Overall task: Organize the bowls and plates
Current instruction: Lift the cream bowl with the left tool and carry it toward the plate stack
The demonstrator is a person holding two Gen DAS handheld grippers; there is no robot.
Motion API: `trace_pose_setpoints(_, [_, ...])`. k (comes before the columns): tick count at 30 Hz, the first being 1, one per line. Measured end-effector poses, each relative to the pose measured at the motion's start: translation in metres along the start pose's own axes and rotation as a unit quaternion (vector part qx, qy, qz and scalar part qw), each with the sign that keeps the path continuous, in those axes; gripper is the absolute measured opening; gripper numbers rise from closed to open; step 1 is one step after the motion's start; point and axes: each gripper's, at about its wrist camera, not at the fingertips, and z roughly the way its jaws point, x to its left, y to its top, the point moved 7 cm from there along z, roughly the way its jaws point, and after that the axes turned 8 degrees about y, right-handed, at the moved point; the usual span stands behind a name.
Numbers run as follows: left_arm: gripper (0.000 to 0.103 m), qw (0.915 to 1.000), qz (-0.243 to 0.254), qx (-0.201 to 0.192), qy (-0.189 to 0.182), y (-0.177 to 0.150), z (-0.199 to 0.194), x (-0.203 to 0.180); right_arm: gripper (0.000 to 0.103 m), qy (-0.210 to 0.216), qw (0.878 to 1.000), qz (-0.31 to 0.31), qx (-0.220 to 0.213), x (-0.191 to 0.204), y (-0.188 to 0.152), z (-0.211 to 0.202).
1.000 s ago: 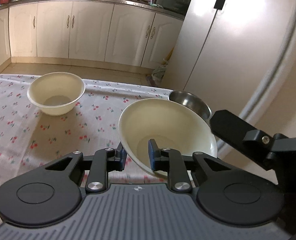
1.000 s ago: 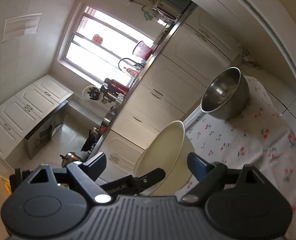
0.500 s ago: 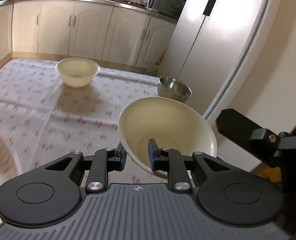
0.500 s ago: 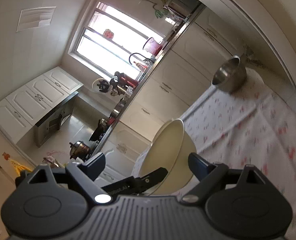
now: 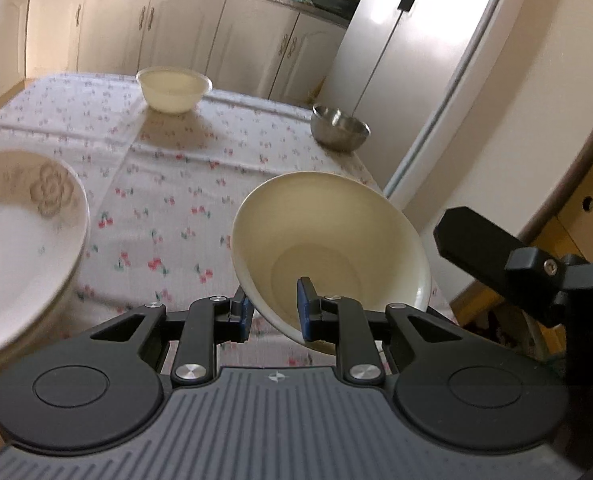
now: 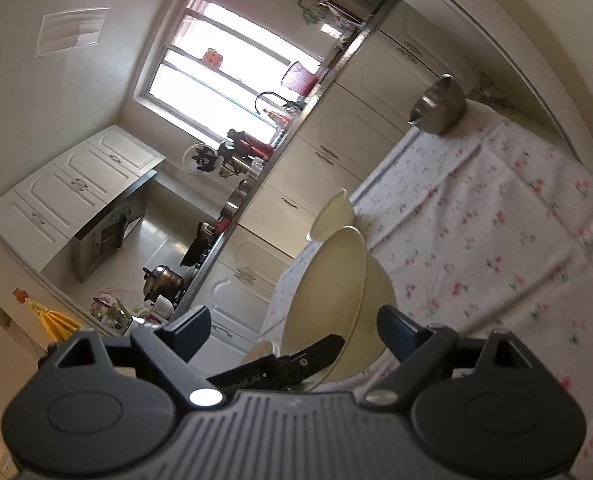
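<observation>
The left tool [image 5: 273, 314] pinches the near rim of a tilted cream bowl [image 5: 330, 258], held above the desk [image 5: 168, 184]. The thin rim grip could slip. The right tool [image 6: 292, 332] is open, holding nothing. Since a second ago, a patterned plate [image 5: 24, 240] appeared at nine o'clock, and the steel bowl [image 5: 339, 127] now lies farther off, at one o'clock.

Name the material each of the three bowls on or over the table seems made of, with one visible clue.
Held cream bowl: probably glazed ceramic or melamine; opaque, smooth, soft sheen.
Far cream bowl: apparently the same kind; matching colour, thick rim.
Metal bowl: likely stainless steel; grey, mirror-like reflections inside.
</observation>
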Motion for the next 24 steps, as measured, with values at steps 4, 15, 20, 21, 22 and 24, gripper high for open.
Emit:
trace_pose_setpoints(4, [0.022,0.9999,0.002,0.011,0.004,-0.012,0.007,0.002,0.091,-0.015,1.0,0.004,0.008,-0.009,-0.007,-0.002])
trace_pose_setpoints(15, [0.022,0.9994,0.002,0.031,0.011,-0.021,0.027,0.004,0.09,-0.034,0.999,0.014,0.022,-0.026,-0.02,-0.004])
trace_pose_setpoints(20, [0.022,0.9994,-0.006,0.03,0.014,-0.023,0.03,0.01,0.096,-0.048,0.999,0.016,0.02,-0.029,-0.02,-0.009])
trace_pose_setpoints(21, [0.023,0.9994,-0.008,0.031,0.015,-0.022,0.03,0.012,0.097,-0.05,0.998,0.017,0.018,-0.029,-0.02,-0.011])
trace_pose_setpoints(22, [0.024,0.9993,-0.011,0.031,0.017,-0.022,0.03,0.014,0.097,-0.052,0.998,0.017,0.015,-0.028,-0.019,-0.014])
trace_pose_setpoints(24, [0.026,0.9991,-0.018,0.032,0.019,-0.02,0.031,0.019,0.101,-0.057,0.998,0.015,0.007,-0.027,-0.016,-0.019])
